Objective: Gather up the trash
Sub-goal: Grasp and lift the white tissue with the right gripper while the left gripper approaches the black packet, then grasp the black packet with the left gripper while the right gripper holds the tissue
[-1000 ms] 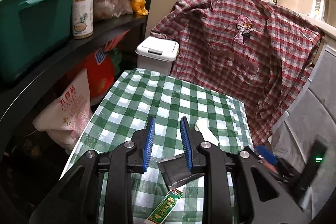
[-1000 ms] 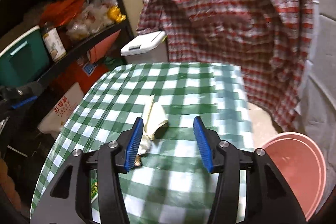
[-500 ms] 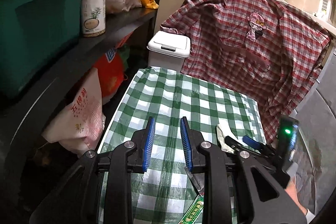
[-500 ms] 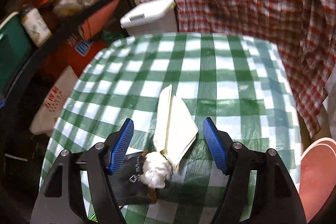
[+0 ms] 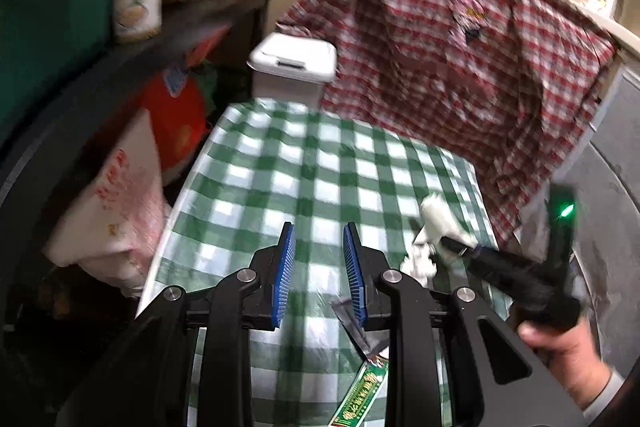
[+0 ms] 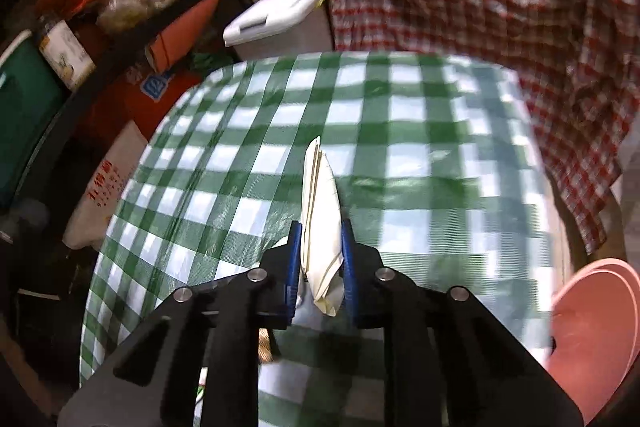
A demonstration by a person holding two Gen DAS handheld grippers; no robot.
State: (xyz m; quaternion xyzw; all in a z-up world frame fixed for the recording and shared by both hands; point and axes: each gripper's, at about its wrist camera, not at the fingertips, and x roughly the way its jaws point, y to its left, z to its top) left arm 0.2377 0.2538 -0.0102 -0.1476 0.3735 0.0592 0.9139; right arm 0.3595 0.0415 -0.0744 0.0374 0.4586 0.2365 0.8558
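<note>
Clamping a folded cream paper (image 6: 321, 227) between its blue pads, the right gripper (image 6: 320, 259) has just closed — the paper juts forward over the green checked tablecloth (image 6: 420, 155). The left gripper (image 5: 318, 267) hangs with jaws parted, nothing between them — a grey wrapper (image 5: 362, 333) lies just beneath its right finger.

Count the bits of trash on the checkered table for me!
4: a folded napkin in the right gripper, a crumpled tissue beside it, a grey wrapper, a green wrapper. More may hide.
</note>
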